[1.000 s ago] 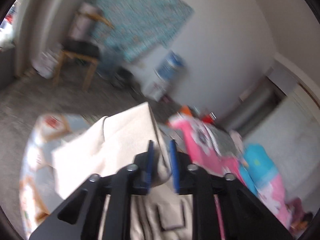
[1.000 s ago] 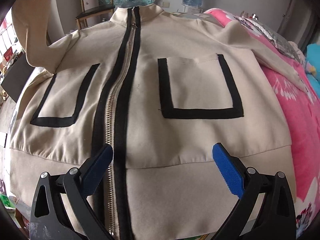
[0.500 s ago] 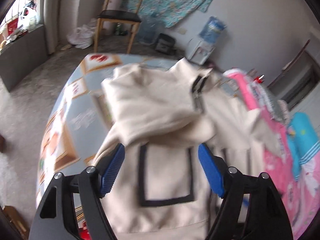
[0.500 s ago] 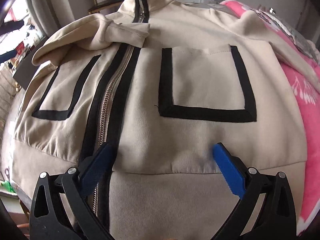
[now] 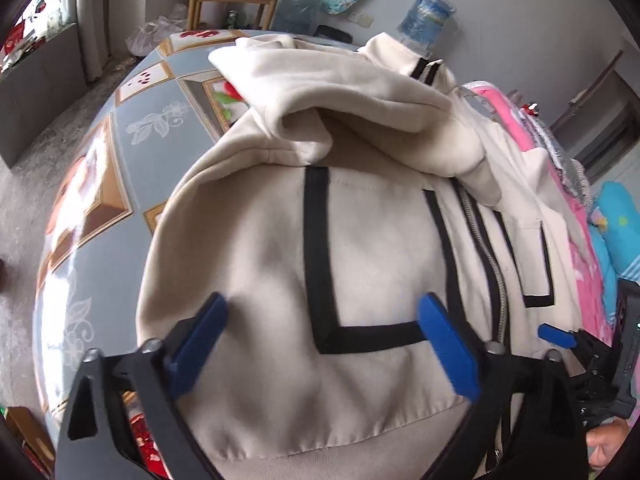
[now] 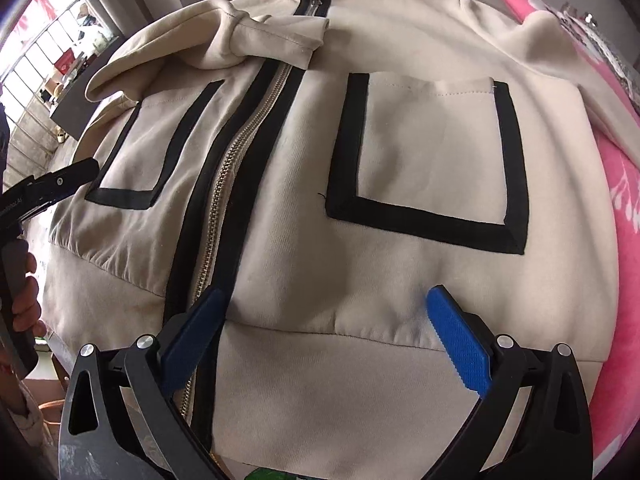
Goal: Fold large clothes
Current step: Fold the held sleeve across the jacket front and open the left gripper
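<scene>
Because the cream zip-front jacket with black-edged pockets (image 6: 304,184) lies face up across the patterned blue-grey tablecloth (image 5: 120,168), its loosely folded left sleeve (image 5: 344,92) could slide off the chest if the hem is tugged. The left gripper (image 5: 320,344) is opening, nothing between its jaws; the right gripper (image 6: 324,340) gapes empty above the hem.
</scene>
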